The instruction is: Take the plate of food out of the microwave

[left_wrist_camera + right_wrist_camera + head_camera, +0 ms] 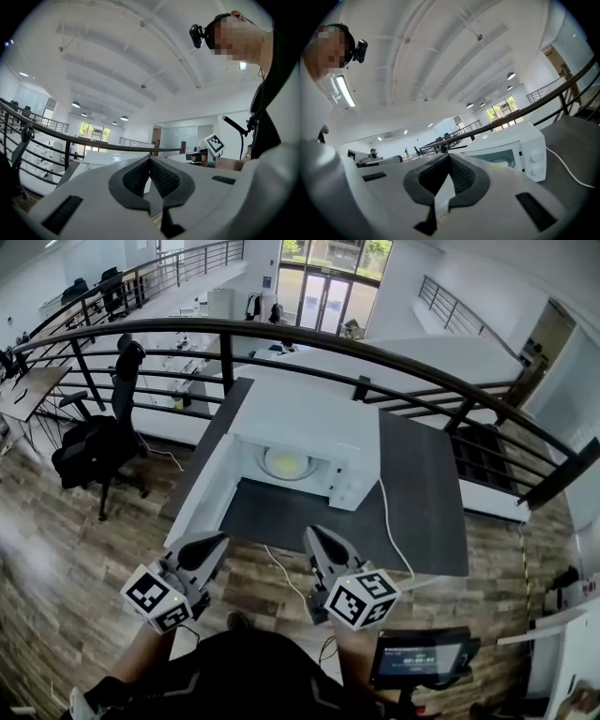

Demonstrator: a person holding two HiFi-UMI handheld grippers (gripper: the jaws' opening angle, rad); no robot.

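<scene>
Pale plate (286,463) lies in the microwave (300,418) — well beyond left gripper (211,542) and right gripper (314,535), both closed, empty.

Surroundings being viewed
A black railing (281,331) is being shown across the top, an office chair (94,442) at left, a lit screen (417,659) at lower right.

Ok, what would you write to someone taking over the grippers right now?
Left gripper: shut, empty.
Right gripper: shut, empty.
Both hover short of the table.
Microwave on the table, door open; the plate of food sits inside.
Done: door opened.
Left: open a gripper, reach in, grip the plate, bring it out.
</scene>
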